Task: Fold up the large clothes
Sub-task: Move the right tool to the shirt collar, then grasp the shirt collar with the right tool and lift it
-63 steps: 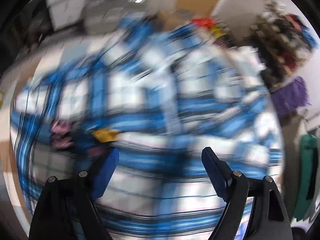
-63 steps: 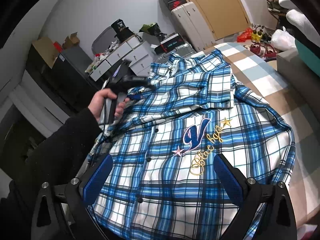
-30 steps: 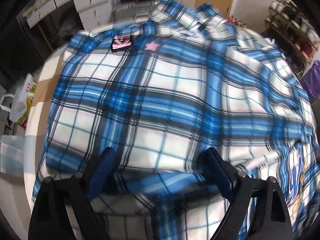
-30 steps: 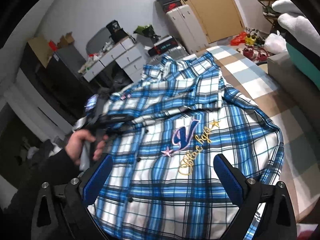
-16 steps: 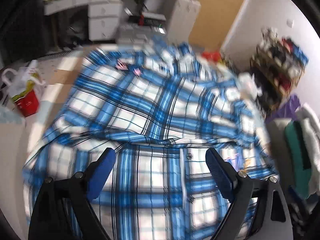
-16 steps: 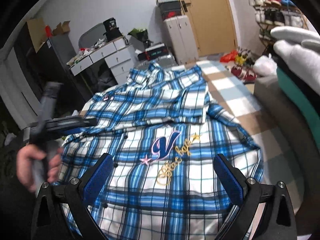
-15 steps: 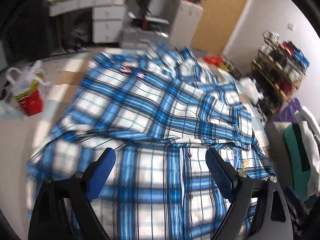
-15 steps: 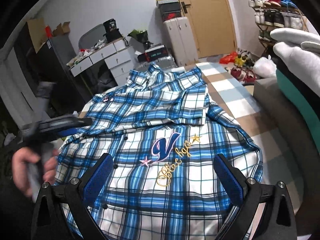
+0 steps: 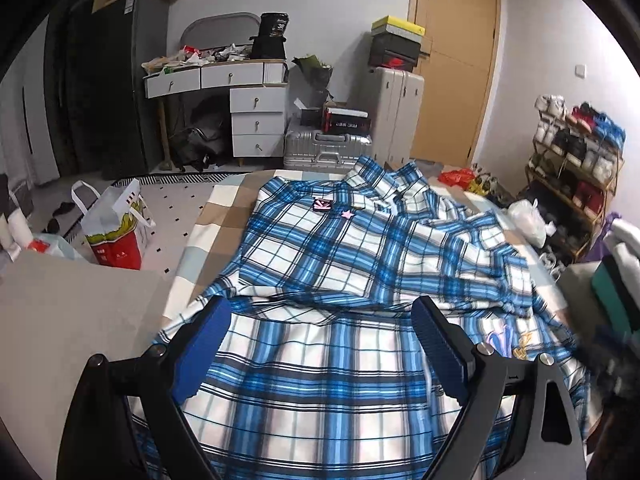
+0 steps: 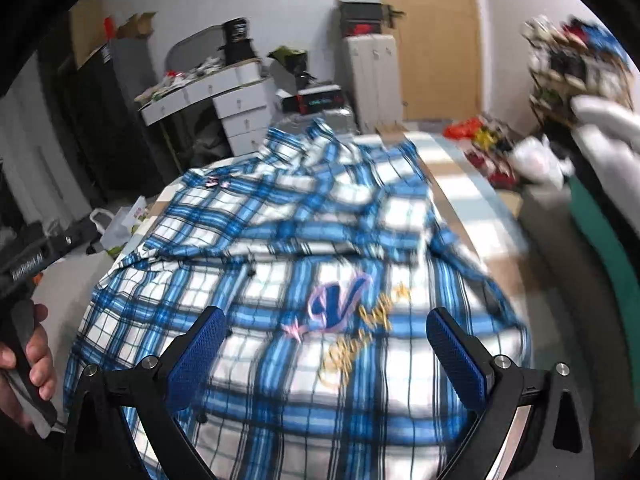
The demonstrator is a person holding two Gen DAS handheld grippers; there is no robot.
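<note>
Blue-and-white plaid button shirt lies spread on the bed with the tan, white and pale-blue checked cover, collar end toward the far wall, hem end nearest both cameras. One side panel and sleeve are folded across the chest; the fold edge runs crosswise through the middle of the cloth. Embroidered "V" logo with gold script lies face up on the near panel, right of the button line.

Left gripper: blue-padded jaws spread wide, nothing between them, raised clear above the near hem. A second ago this camera sat low and close over the folded panel, plaid filling the view; now it takes in the whole shirt, the white drawer desk, silver suitcase and wooden door beyond. It has lifted and pulled back.

Right gripper: jaws wide apart, empty, hovering over the logo area. Its picture is motion-blurred, where half a second ago it was sharp. The person's left hand on its black gripper handle sits at the lower left edge, lower and further out than a second ago.

Red-and-white paper bag stands on the floor left of the bed.
</note>
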